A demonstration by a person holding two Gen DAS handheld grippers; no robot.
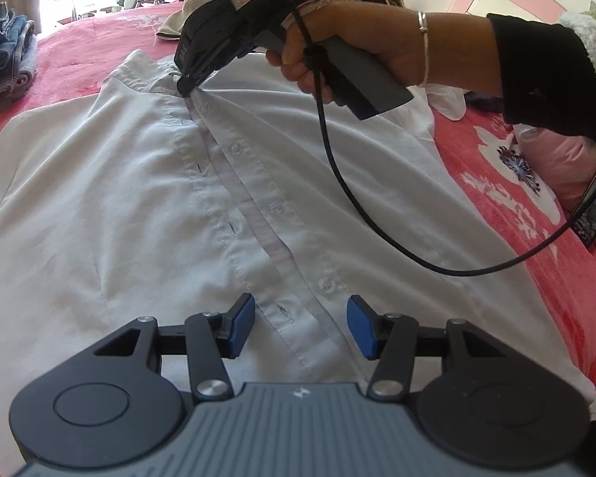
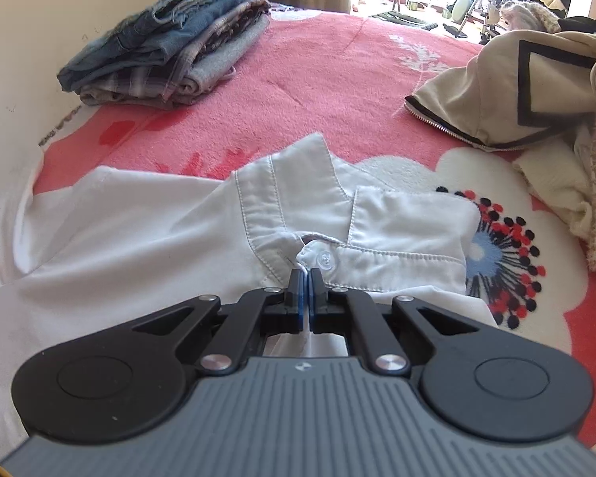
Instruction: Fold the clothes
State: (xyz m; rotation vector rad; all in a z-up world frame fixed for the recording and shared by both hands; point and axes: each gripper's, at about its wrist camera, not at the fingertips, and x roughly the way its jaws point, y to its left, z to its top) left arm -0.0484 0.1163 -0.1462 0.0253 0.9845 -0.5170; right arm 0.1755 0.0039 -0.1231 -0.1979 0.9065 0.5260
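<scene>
A white button-up shirt (image 1: 119, 183) lies front-up and spread on a pink bed, collar at the far end. My left gripper (image 1: 301, 322) hovers open over the lower button placket (image 1: 290, 310), blue pads on either side of it and nothing held. A hand holds my right gripper (image 1: 186, 86) at the neck of the shirt. In the right wrist view the right gripper (image 2: 306, 278) is shut on the shirt's (image 2: 139, 246) top placket edge just below the collar (image 2: 294, 198) and its clear top button (image 2: 324, 259).
A folded stack of jeans and plaid clothes (image 2: 167, 51) sits at the far left by the wall. A beige zip jacket (image 2: 508, 91) and knitted items are heaped at the far right. The right gripper's black cable (image 1: 337, 167) hangs across the shirt. The pink flowered blanket (image 2: 337, 79) covers the bed.
</scene>
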